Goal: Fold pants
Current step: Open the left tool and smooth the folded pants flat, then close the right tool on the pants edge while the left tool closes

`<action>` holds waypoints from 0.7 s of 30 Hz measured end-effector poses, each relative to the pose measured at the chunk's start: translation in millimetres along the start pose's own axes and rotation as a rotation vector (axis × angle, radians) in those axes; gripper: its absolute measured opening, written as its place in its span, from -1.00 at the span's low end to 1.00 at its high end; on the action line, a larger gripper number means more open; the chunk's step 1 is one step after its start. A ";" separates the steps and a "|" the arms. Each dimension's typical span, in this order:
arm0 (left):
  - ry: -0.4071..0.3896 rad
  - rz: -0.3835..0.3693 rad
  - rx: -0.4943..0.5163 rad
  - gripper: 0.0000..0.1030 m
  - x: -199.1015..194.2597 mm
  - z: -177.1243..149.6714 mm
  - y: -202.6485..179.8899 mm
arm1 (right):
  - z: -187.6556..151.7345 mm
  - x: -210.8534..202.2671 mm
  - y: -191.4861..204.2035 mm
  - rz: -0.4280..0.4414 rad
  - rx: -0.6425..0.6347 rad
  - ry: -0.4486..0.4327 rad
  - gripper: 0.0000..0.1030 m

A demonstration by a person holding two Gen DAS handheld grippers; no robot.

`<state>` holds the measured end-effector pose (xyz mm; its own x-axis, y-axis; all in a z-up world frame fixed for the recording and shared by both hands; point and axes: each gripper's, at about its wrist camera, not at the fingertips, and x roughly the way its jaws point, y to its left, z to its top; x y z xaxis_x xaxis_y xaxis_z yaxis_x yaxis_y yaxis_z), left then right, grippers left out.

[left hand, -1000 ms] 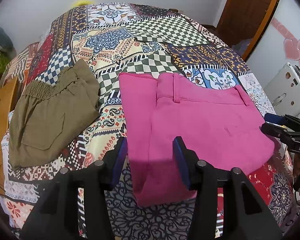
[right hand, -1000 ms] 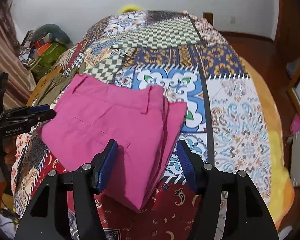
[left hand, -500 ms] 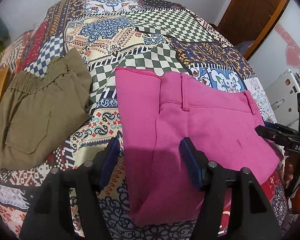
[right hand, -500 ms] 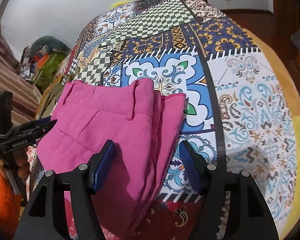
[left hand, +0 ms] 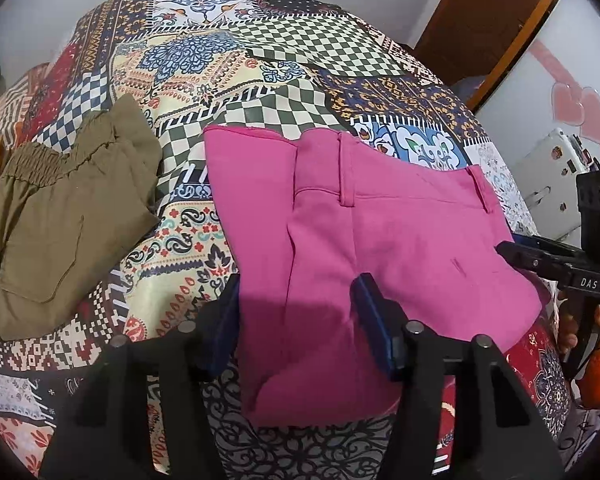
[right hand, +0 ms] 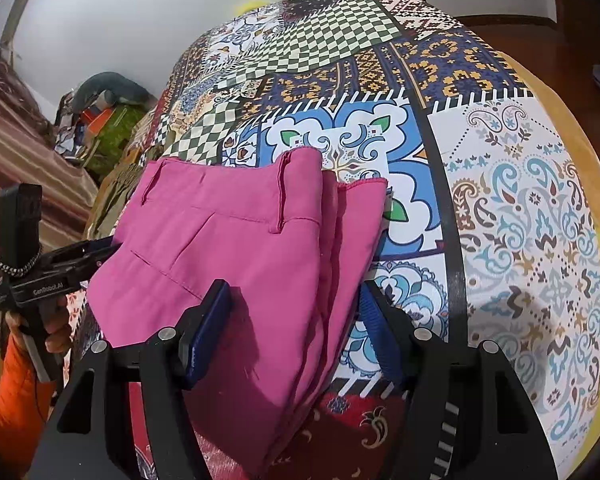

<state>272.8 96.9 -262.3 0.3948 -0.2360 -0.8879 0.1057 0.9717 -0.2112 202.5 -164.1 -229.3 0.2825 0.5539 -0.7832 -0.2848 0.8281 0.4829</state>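
The folded pink pants (left hand: 364,264) lie under both grippers; the left gripper (left hand: 296,320), whose jaws have just been closing, and the right gripper (right hand: 292,320) stand spread, unpinched. A shallow pinch (top layer only) could drag the stack apart.

White lettering "DAS" stands on the black plastic right gripper (left hand: 516,251) body, and "GenRobot.AI" on the black plastic left gripper (right hand: 104,249) body.

Even, soft indoor light, sharp centre, heavy fisheye bending and dark vignette at corners; gripper shadows on pink pants (left hand: 380,240).
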 end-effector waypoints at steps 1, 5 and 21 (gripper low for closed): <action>0.003 -0.008 -0.005 -0.05 0.9 1.5 0.0 | 0.5 0.6 -0.9 0.009 0.005 -0.001 0.14; 0.006 -0.028 -0.021 -0.33 5.6 7.9 -0.5 | 4.2 3.3 0.2 0.031 0.007 -0.002 -0.10; -0.066 0.080 0.017 -0.81 -21.7 6.8 -19.4 | 12.8 -23.7 14.0 0.002 -0.051 -0.109 -0.72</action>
<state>268.5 83.1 -236.1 0.4615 -0.1583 -0.8729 0.0866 0.9873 -0.1333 203.5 -164.5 -199.0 0.3788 0.5641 -0.7337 -0.3306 0.8230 0.4620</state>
